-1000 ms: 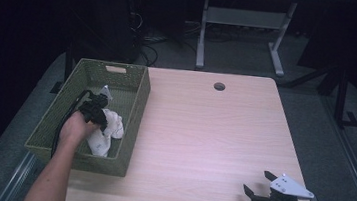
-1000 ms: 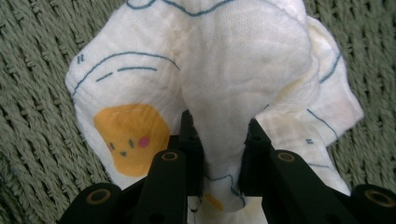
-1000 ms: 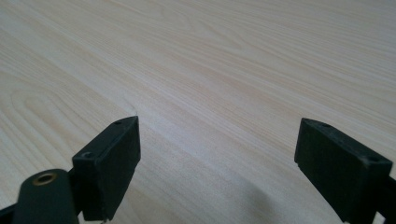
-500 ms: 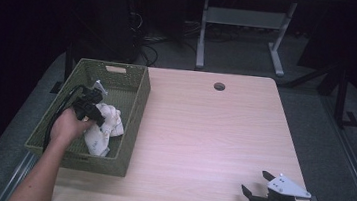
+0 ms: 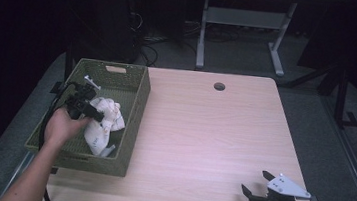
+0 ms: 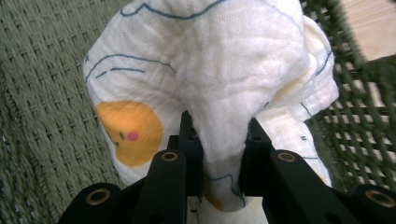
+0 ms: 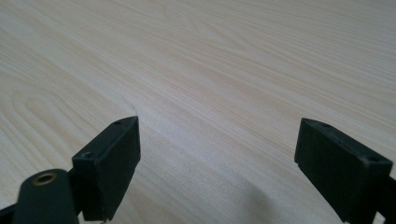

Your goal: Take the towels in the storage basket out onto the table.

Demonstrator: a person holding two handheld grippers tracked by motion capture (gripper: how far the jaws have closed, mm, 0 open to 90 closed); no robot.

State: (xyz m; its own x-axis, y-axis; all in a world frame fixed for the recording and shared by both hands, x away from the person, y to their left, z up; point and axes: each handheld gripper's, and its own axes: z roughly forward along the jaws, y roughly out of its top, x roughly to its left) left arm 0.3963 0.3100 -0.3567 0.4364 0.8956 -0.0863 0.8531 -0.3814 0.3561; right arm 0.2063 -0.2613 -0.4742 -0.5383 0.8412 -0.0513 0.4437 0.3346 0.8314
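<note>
A white cloth [image 5: 103,123] with blue lines and yellow patches hangs bunched over the green woven basket [image 5: 135,111] at the table's left. My left gripper [image 5: 90,111] is shut on a fold of it. In the left gripper view the cloth [image 6: 210,84] bulges up from between the two black jaws of my left gripper [image 6: 219,154], above the basket floor [image 6: 42,93]. At the table's front right corner my right gripper [image 5: 254,186] stands open. Its view shows my right gripper [image 7: 219,154] with nothing but bare wood [image 7: 210,70] between the jaws.
The light wooden table [image 5: 213,134] has a round cable hole [image 5: 219,86] near its far edge. A desk frame [image 5: 240,21] and cables stand on the dark floor behind. The basket's right wall [image 6: 359,107] is close beside the cloth.
My left gripper has lifted up and a little to the left inside the basket, drawing the cloth up with it. The right gripper has stayed in place.
</note>
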